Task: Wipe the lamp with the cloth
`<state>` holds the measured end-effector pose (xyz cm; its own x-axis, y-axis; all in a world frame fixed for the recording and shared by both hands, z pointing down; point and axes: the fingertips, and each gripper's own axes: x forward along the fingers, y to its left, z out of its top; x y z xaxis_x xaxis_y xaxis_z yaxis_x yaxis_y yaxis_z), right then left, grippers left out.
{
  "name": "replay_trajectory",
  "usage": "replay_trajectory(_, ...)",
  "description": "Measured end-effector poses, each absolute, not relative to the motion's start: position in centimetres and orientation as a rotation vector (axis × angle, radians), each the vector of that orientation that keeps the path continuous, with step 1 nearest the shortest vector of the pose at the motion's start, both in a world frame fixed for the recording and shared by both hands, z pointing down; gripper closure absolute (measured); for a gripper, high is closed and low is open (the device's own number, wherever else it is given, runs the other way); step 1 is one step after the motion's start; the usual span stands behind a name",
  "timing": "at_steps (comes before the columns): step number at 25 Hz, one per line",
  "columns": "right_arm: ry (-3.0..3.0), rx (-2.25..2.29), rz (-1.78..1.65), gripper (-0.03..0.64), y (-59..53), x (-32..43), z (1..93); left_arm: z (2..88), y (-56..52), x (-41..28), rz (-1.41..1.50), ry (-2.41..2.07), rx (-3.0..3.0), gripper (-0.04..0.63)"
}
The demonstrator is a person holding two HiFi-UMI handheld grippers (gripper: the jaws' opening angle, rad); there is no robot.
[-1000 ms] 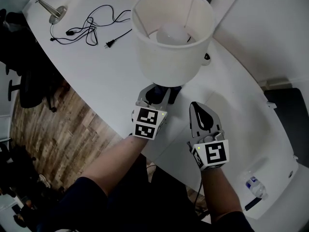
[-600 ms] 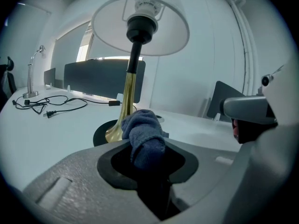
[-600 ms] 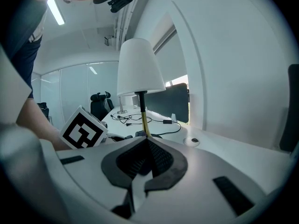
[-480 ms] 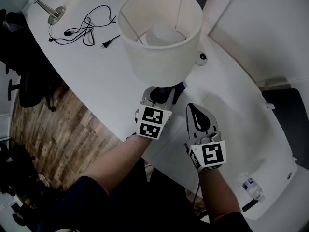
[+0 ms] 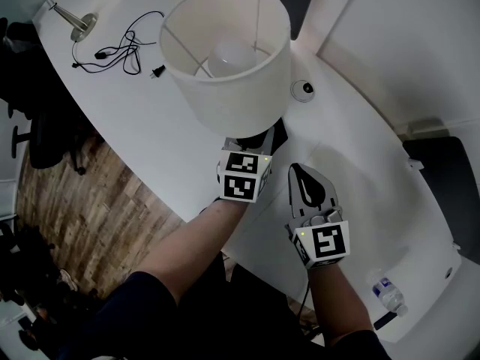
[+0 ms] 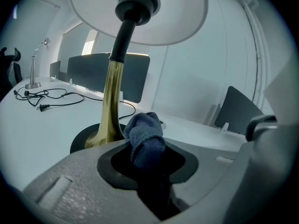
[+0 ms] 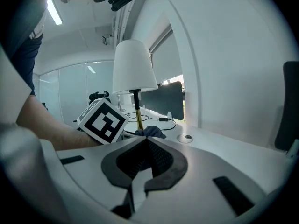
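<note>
Cloth (image 6: pixel 145 133) pinched in closed left tongs (image 5: pixel 251 147), just beside lamp (image 5: pixel 225 58) stem (image 6: pixel 112 97); right tongs (image 5: pixel 298 174) closed, empty, over bench (image 5: pixel 142 130).

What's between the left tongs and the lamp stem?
Only the blue cloth, pinched in the left tongs, bunched right beside the brass lamp stem; left gripper view shows it. Contact unclear.

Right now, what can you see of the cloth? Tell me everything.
The cloth is dark blue, soft and fleecy-looking, bunched into a wad. The left gripper pinches its lower part between shut jaws; the rest bulges past the tips. It sits beside the lamp's brass stem, just above the black base; whether it touches the stem is unclear.
</note>
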<state>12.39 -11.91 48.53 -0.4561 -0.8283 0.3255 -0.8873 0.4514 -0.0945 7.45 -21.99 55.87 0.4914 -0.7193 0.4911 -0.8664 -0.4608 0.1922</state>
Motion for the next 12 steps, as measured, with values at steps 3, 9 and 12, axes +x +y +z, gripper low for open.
replay_trajectory(3, -2.458, 1.493, 0.378, 0.607, -11.7, 12.9, 48.6, 55.9, -22.6, 7.9, 0.498, -1.323, 2.319, 0.477)
replay_trajectory(9, -2.458, 1.495, 0.384, 0.607, -11.4, 13.1, 48.4, 56.0, -22.2, 7.3, 0.508, -1.300, 2.334, 0.477)
replay_trajectory(12, -2.450, 1.497, 0.392, 0.607, -11.2, 12.8, 48.0, 55.8, -21.6, 6.3, 0.521, -1.293, 2.338, 0.477)
